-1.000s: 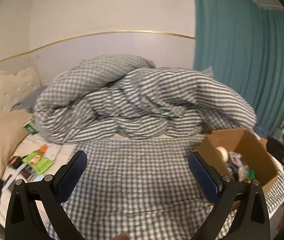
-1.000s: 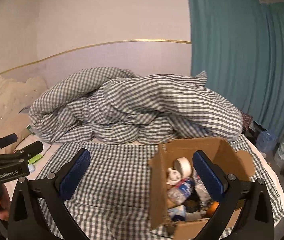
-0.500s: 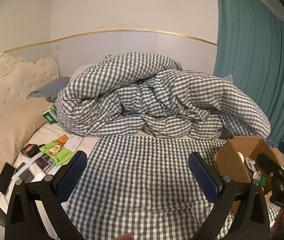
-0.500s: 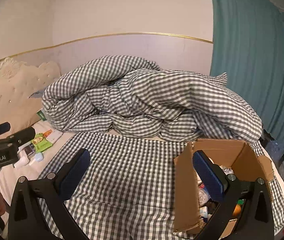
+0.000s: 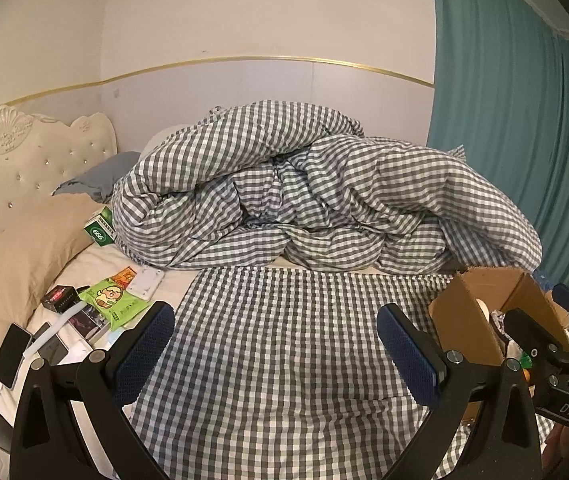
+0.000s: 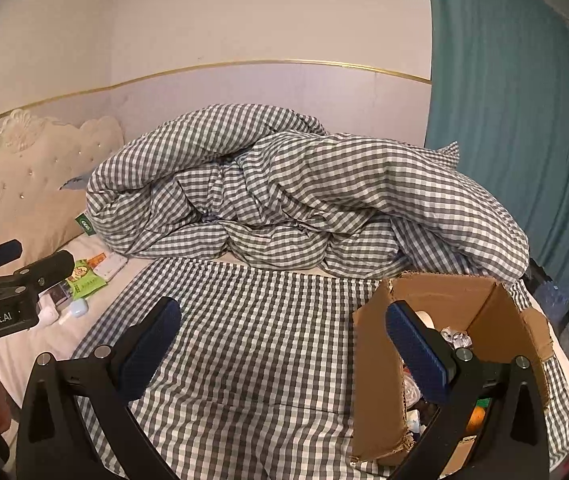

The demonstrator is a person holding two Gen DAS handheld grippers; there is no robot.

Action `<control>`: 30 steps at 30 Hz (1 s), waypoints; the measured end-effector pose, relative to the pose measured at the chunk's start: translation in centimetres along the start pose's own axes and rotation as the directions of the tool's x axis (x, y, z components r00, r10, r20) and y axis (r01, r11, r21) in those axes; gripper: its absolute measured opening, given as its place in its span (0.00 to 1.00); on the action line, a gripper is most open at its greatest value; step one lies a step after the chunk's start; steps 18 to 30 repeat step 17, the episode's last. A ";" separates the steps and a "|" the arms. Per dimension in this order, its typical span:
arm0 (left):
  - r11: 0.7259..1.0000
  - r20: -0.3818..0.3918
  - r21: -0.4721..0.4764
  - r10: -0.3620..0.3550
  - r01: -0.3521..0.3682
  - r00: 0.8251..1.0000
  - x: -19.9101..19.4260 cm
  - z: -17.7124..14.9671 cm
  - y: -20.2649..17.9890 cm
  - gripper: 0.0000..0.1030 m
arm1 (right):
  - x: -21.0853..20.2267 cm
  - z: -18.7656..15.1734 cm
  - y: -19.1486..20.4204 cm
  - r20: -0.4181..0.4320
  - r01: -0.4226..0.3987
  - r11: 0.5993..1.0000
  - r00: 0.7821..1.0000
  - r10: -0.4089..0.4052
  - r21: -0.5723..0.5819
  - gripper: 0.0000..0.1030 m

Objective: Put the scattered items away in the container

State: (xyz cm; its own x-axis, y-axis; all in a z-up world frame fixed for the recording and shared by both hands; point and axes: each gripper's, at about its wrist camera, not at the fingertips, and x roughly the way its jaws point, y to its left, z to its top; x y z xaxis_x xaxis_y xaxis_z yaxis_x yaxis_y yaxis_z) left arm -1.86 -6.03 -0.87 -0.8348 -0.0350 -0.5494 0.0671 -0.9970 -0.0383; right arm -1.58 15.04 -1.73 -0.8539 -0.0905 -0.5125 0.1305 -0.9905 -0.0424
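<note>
Hovering over a bed spread with checked cloth: left tool, jaws standing wide apart, gripping nothing. Likewise hanging above the same bed: right tool, jaws spread wide, gripping nothing, its right finger crossing in front of the cardboard box.

Sitting at the right edge of the bed, flaps up: that box, holding a roll of tape, a small bottle and other bits too jumbled to tell apart.

Lying scattered on the pale sheet at the left, well apart from the box: a green snack packet, a white flat case just beside it, a small black and red box, a dark phone near the bed's edge, and some cards and wrappers between them. Leaning against the beige pillow: a green and white carton, touching the heaped checked quilt.

Showing in the right view, close to the left tool: a small white bottle on the sheet. Hanging behind the bed at the right: a teal curtain.
</note>
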 end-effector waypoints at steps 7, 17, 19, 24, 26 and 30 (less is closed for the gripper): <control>1.000 -0.004 0.000 0.001 -0.001 1.000 0.1 -0.1 -0.1 1.00 | 0.0 -0.1 0.0 0.000 0.000 1.000 1.000 0.000 -0.001 1.00; 1.000 -0.011 0.001 -0.004 0.004 1.000 0.0 -0.5 -0.7 1.00 | -0.2 -0.6 -0.5 -0.002 -0.007 1.000 1.000 0.007 0.013 1.00; 1.000 -0.011 0.001 -0.004 0.004 1.000 0.0 -0.5 -0.7 1.00 | -0.2 -0.6 -0.5 -0.002 -0.007 1.000 1.000 0.007 0.013 1.00; 1.000 -0.011 0.001 -0.004 0.004 1.000 0.0 -0.5 -0.7 1.00 | -0.2 -0.6 -0.5 -0.002 -0.007 1.000 1.000 0.007 0.013 1.00; 1.000 -0.011 0.001 -0.004 0.004 1.000 0.0 -0.5 -0.7 1.00 | -0.2 -0.6 -0.5 -0.002 -0.007 1.000 1.000 0.007 0.013 1.00; 1.000 -0.011 0.001 -0.004 0.004 1.000 0.0 -0.5 -0.7 1.00 | -0.2 -0.6 -0.5 -0.002 -0.007 1.000 1.000 0.007 0.013 1.00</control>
